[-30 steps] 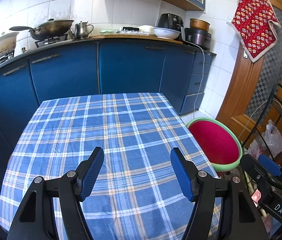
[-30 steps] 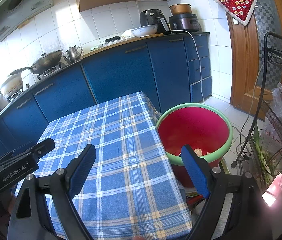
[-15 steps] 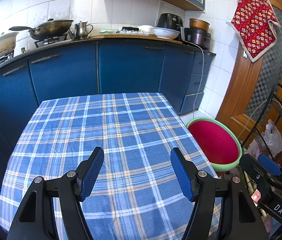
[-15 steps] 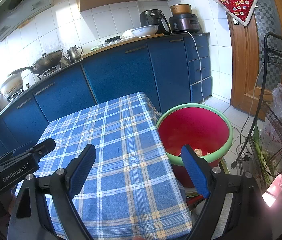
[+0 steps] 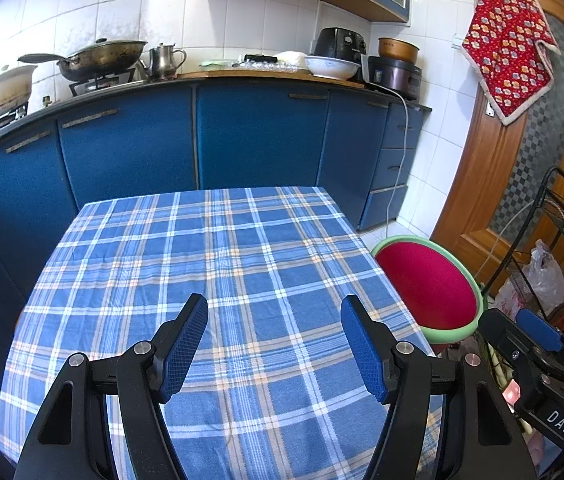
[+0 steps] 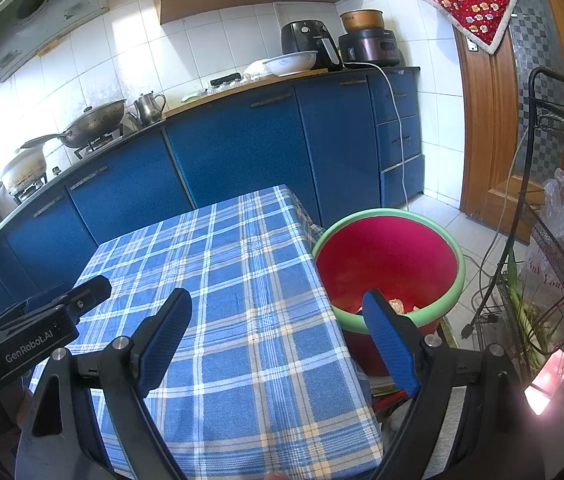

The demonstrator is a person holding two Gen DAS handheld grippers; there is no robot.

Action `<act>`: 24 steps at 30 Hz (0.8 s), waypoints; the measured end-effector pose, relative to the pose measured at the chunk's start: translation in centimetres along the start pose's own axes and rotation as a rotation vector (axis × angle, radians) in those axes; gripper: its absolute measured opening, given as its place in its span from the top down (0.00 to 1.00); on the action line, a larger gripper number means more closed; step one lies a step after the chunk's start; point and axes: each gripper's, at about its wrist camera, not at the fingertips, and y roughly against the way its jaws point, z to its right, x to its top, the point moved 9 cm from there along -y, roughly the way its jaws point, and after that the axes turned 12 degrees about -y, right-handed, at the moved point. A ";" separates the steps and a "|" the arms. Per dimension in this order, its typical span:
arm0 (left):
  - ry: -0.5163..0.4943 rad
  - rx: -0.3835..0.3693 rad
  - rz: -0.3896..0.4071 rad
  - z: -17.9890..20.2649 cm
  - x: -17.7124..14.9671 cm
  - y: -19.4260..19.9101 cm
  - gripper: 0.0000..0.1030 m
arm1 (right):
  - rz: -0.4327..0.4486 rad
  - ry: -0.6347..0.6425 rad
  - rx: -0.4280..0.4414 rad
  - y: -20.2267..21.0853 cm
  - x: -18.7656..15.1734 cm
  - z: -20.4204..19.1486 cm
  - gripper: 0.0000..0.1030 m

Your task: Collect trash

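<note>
Red bucket (image 6: 388, 256) beside table (image 6: 242, 280) edge.

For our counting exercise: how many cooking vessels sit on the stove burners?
2: a lidded wok on the nearer burner, and a pale lidded pot on the burner at the far left. Others may be hidden beyond the frame.

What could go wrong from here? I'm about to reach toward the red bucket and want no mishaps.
The red bucket stands close against the table's edge, so the open right gripper could knock its green rim. A white cord hangs from the counter just behind it and could snag. The wire rack crowds the right side.
</note>
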 end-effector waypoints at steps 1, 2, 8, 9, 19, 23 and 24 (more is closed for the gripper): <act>0.000 0.000 0.000 0.0 0.0 0.0 0.32 | 0.000 0.001 0.000 0.0 0.0 0.0 0.16; 0.000 0.000 0.000 0.0 0.0 0.0 0.32 | 0.000 0.001 -0.001 0.0 0.0 0.0 0.16; 0.000 0.000 0.000 0.0 0.0 0.0 0.32 | 0.000 0.001 -0.001 0.0 0.0 0.0 0.16; 0.000 0.001 0.000 0.0 0.0 0.0 0.32 | 0.001 0.001 0.000 0.1 0.1 0.0 0.16; -0.001 -0.002 0.002 0.3 0.3 0.1 0.32 | 0.002 0.002 -0.001 0.1 0.1 0.0 0.16; -0.001 -0.002 0.002 0.2 0.2 0.1 0.32 | 0.002 0.002 -0.001 0.1 0.1 0.0 0.16; -0.001 -0.002 0.002 0.3 0.2 0.1 0.32 | 0.002 0.003 -0.001 0.1 0.1 0.0 0.16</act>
